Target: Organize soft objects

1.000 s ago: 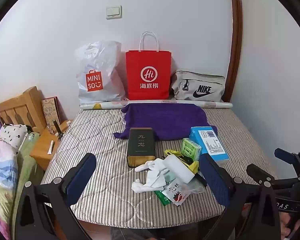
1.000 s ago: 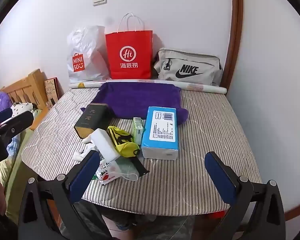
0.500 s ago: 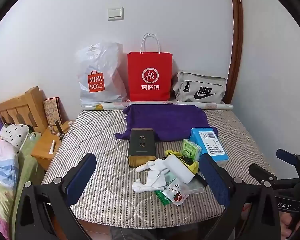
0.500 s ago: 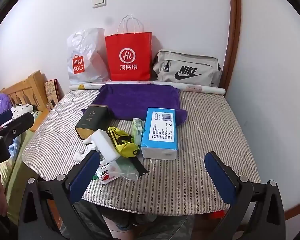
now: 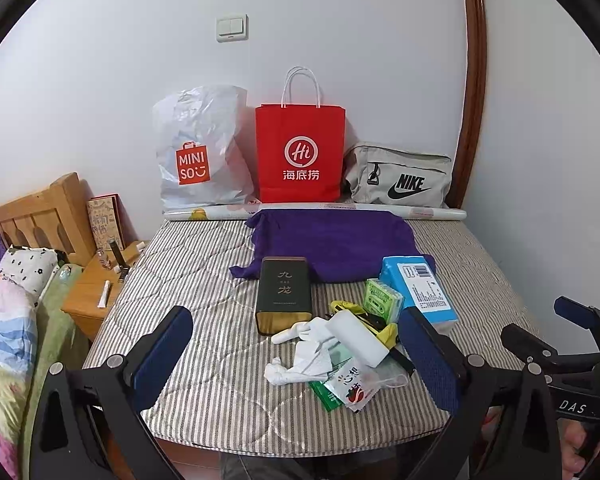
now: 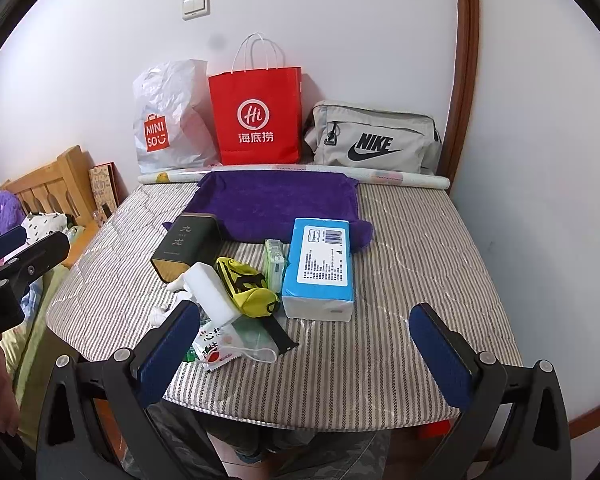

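Both claws hang spread wide and empty above the near edge of a striped, quilted mattress (image 5: pixel 204 264): the left claw (image 5: pixel 296 356) and the right claw (image 6: pixel 306 354) each show flat, dark-blue textured pads on black angular arms. The soft things lie in a loose heap at the middle of the mattress. A purple towel (image 5: pixel 336 246), plush and rumpled at its corners, spreads flat toward the wall. On its near edge rests a rectangular pack of tissues (image 6: pixel 322 266) in glossy blue and white wrap. Just beside it stands a small green packet (image 6: pixel 275 262), and against that a crumpled yellow pouch (image 6: pixel 248 290) with black markings. A white sponge block (image 5: pixel 358 338), smooth and oblong, leans over a wadded white cloth (image 5: pixel 300 354) and a crinkly clear wrapper (image 6: pixel 216 344) with red print. A dark oblong tin (image 5: pixel 285 292) with gold ends lies left of the heap. Along the wall stand a creased white plastic bag (image 5: pixel 198 148), a stiff red paper bag (image 5: pixel 300 152) with cord handles, and a grey fabric pouch (image 5: pixel 398 180), with a long paper roll (image 5: pixel 436 213) lying in front of them.
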### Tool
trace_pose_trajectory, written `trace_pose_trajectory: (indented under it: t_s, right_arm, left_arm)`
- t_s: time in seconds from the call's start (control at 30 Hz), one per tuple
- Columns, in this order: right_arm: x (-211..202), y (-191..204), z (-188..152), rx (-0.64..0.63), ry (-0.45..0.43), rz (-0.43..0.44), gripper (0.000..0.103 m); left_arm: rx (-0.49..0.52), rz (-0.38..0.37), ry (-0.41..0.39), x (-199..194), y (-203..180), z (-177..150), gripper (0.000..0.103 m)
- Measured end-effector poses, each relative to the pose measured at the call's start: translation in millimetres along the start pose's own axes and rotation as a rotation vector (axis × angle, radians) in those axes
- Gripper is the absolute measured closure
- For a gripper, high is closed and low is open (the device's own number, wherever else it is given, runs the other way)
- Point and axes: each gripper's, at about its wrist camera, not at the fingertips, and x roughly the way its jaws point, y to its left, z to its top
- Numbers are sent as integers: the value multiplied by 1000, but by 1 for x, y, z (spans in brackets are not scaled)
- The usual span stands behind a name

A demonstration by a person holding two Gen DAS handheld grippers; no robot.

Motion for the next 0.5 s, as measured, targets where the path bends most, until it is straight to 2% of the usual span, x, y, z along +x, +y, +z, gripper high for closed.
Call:
trace_pose_trajectory:
  t_s: [0.5]
  right_arm:
    - [0, 2, 1, -2, 0, 4, 0]
  left_arm:
    - [-8, 5, 0, 2, 3, -3, 0]
